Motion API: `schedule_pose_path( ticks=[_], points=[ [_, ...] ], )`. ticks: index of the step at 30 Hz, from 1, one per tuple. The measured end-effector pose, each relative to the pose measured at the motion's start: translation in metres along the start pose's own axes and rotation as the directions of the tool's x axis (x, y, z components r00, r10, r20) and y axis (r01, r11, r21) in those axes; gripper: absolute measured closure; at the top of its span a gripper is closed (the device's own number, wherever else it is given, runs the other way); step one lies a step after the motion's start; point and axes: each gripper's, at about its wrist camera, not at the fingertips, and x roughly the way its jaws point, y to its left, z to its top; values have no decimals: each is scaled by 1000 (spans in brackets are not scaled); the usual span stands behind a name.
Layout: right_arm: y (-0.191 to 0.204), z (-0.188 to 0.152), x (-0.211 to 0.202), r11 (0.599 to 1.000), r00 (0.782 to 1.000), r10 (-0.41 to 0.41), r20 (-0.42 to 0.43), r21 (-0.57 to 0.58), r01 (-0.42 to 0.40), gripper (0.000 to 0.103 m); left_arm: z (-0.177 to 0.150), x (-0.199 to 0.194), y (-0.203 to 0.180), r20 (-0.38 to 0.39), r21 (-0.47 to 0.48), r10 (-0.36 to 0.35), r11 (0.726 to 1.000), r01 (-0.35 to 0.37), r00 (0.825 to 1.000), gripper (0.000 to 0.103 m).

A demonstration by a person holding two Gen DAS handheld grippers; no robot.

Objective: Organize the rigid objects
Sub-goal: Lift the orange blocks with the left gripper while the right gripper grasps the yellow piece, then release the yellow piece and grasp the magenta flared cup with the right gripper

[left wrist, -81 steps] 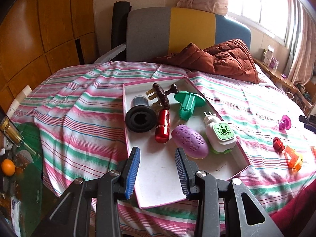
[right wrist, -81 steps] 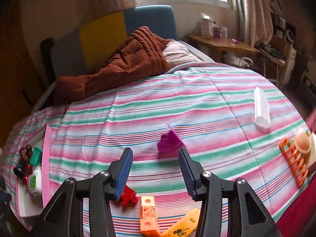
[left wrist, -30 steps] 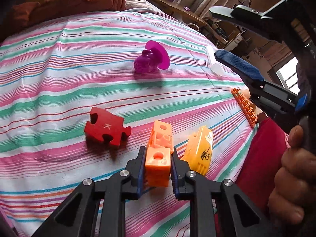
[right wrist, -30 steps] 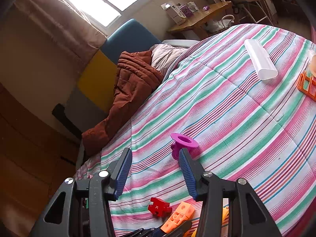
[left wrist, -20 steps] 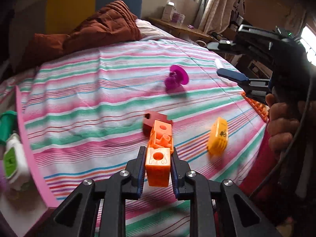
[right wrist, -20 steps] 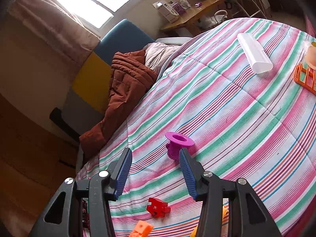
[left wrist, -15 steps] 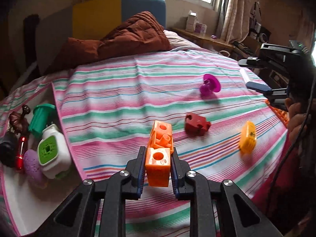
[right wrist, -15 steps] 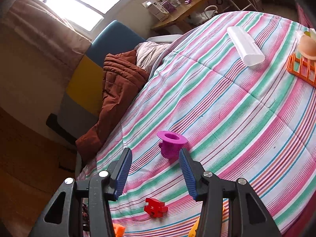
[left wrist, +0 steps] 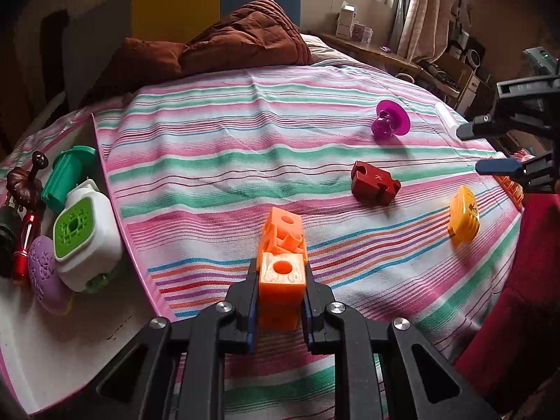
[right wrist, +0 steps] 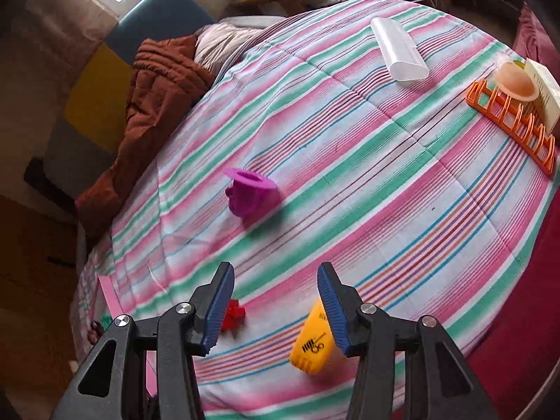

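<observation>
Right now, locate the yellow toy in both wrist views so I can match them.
Left wrist: yellow toy lies right of centre on the striped bedspread.
Right wrist: yellow toy low centre, beside the right finger.
Shared landmark: magenta spool.

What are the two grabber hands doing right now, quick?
Left gripper: closed on the orange plastic block piece with round holes.
Right gripper: open, holding nothing, above the striped bedspread.

A bed (left wrist: 224, 147) with a striped cover.
Ahead of the left hand-held gripper (left wrist: 280, 301) lie a red puzzle piece (left wrist: 374, 182), a yellow toy (left wrist: 463, 217) and a purple toy (left wrist: 390, 123); a white tray (left wrist: 70, 343) sits to its left.
</observation>
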Motion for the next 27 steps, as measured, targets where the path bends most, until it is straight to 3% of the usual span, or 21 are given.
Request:
schedule_pose_path(
  ticks=[3, 8, 12, 13, 14, 16, 21, 24, 27],
  points=[
    [3, -11, 4, 995, 994, -84, -72, -63, 80, 53, 0, 1, -1, 1, -5, -11, 1000, 11, 1000, 84],
    [10, -25, 22, 972, 964, -194, -182, -166, 164, 53, -1, 0, 1, 0, -18, -30, 999, 30, 1000, 83],
    [13, -32, 44, 962, 946, -224, -233, -205, 178, 53, -1, 0, 2, -2, -25, -44, 999, 44, 999, 83],
    [15, -34, 50, 957, 943, -236, -235, -222, 185, 56, -1, -1, 3, -3, -28, -48, 998, 48, 999, 83],
    [18, -35, 55, 953, 940, -241, -239, -240, 183, 67, -2, -2, 4, -3, -29, -51, 998, 51, 999, 83],
    [27, -35, 58, 948, 948, -232, -217, -269, 171, 76, -3, -2, 4, -2, -31, -53, 998, 53, 999, 83],
    [44, -25, 64, 949, 973, -154, -169, -301, 98, 77, -3, -2, 5, -1, -37, -60, 998, 60, 998, 83],
    [45, -19, 67, 957, 979, -94, -182, -287, 39, 68, -4, -2, 5, 0, -36, -60, 998, 60, 998, 83],
    [39, -7, 61, 967, 986, -79, -148, -252, 39, 63, -4, -3, 4, 1, -35, -59, 998, 59, 998, 83]
  ],
)
